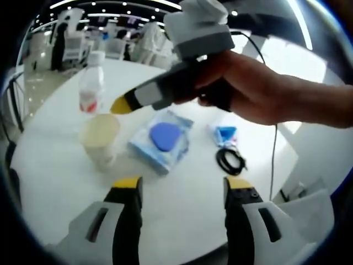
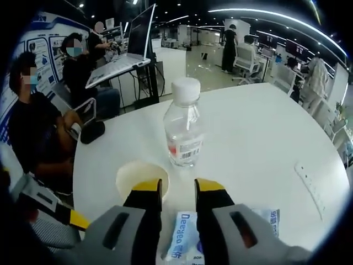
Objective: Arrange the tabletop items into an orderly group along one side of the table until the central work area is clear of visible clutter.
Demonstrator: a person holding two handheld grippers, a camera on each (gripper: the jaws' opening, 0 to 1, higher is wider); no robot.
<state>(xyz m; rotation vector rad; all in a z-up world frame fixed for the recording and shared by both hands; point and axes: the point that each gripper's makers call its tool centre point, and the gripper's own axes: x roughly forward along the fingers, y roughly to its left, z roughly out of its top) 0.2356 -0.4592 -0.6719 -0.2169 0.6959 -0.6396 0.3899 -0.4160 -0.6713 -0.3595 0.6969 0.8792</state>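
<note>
The left tool [image 1: 179, 185] stood wide apart above the counter [image 1: 182, 221]; the right tool [image 2: 177, 187] was narrowly apart, hovering between cup [image 2: 141, 178] and bottle [image 2: 184, 132].

Open office, dark ceiling with long strip lights [image 2: 265, 14]. Glossy pale floor [image 2: 212, 69]. Round white tabletop [image 2: 265, 127]. White desks and chairs [image 2: 251, 58] behind. Laptop [image 2: 132, 47] on a raised stand at left, seated people [image 2: 33, 127] beside it.
</note>
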